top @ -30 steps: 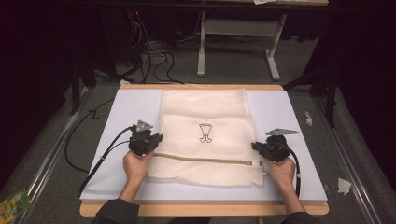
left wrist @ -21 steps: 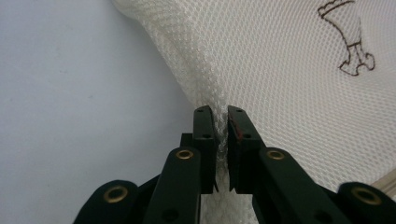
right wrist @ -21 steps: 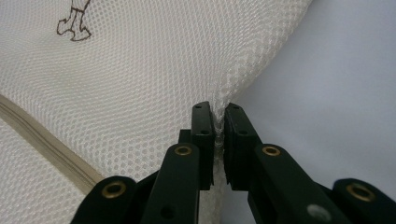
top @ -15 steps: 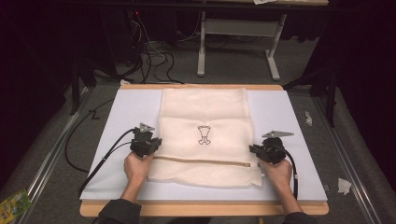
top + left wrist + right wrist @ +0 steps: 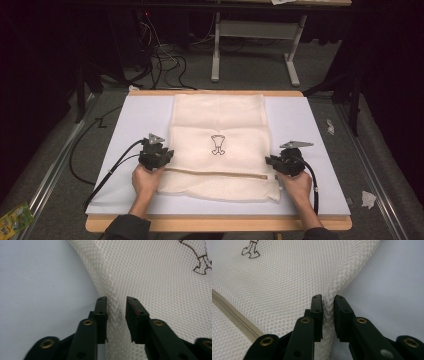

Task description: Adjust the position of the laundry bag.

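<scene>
Mesh bag: a cream mesh bag [image 5: 218, 145] lies flat along the middle of the counter [image 5: 125, 125], running from the far edge almost to the near one, with a gripper at each of its side edges.
Left gripper: the left gripper [image 5: 156, 156] sits at the bag's left edge, just beyond the zip line; in the left gripper view [image 5: 116, 312] its jaws stand a narrow gap apart with a raised ridge of mesh [image 5: 150, 290] between them, and the cloth looks pinched there.
Right gripper: the right gripper [image 5: 283, 162] sits at the bag's right edge, level with the other; in the right gripper view [image 5: 328, 311] the jaws are nearly closed on a fold of mesh [image 5: 312, 270] at the very edge.
Hands: the left hand [image 5: 146, 181] and the right hand [image 5: 297, 186] hold the grippers from the near side.
Fabric: fine honeycomb netting, soft and slightly translucent, puckering where it is gripped.
Zip: a beige zip band [image 5: 220, 173] crosses the bag near its near end; it runs diagonally in the right gripper view [image 5: 234, 315].
Print: a small dark outline figure [image 5: 217, 144] sits at the bag's centre.
Counter surface: a smooth pale sheet with a wooden rim.
Floor: grey carpet with black cables [image 5: 165, 55] beyond the counter.
</scene>
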The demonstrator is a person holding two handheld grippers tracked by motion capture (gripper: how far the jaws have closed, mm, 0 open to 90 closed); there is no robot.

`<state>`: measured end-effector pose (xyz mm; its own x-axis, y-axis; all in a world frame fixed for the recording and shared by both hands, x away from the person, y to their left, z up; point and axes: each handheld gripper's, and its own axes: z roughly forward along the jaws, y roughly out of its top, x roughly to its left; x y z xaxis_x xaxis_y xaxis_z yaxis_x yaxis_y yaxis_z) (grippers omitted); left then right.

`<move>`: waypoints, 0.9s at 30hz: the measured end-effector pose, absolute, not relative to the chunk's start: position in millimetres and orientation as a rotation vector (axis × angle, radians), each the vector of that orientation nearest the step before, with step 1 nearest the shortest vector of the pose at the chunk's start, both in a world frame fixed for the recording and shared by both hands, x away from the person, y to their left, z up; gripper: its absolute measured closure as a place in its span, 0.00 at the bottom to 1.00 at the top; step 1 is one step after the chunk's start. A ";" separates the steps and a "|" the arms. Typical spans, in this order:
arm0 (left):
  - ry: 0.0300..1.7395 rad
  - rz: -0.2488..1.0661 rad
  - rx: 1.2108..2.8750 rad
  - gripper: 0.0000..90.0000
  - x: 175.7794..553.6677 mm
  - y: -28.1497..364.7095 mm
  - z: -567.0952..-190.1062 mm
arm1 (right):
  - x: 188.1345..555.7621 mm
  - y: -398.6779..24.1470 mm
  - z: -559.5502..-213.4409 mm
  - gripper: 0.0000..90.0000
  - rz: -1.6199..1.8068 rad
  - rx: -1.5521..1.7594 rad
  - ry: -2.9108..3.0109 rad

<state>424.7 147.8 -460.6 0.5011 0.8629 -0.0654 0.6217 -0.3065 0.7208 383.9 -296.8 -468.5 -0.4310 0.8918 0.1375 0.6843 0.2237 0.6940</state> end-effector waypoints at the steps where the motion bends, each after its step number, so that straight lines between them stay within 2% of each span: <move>1: 1.208 0.447 2.040 0.71 423.4 147.8 -459.9 | 384.0 -296.2 -468.6 0.85 1.017 1.478 2.210; 5: 1.187 0.482 2.027 0.57 419.2 149.4 -457.0 | 383.5 -295.4 -468.4 0.73 1.045 1.487 2.194; 10: 1.146 0.460 1.989 0.55 412.3 149.2 -452.1 | 378.7 -294.5 -470.0 0.59 1.086 1.500 2.136; 15: 1.117 0.477 1.981 0.51 404.7 147.9 -450.2 | 373.8 -299.7 -468.8 0.54 1.111 1.515 2.109; 22: 1.059 0.541 2.005 0.49 386.6 145.2 -450.1 | 364.9 -301.8 -463.2 0.53 1.133 1.521 2.101; 27: 1.039 0.529 2.006 0.48 373.1 141.9 -449.4 | 354.5 -300.5 -458.1 0.56 1.151 1.497 2.088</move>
<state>373.1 141.9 -449.4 0.5754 0.8178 0.0037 0.4843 -0.3443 0.8043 354.5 -300.5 -458.1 -0.3968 0.8990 0.1854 0.6366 0.1240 0.7612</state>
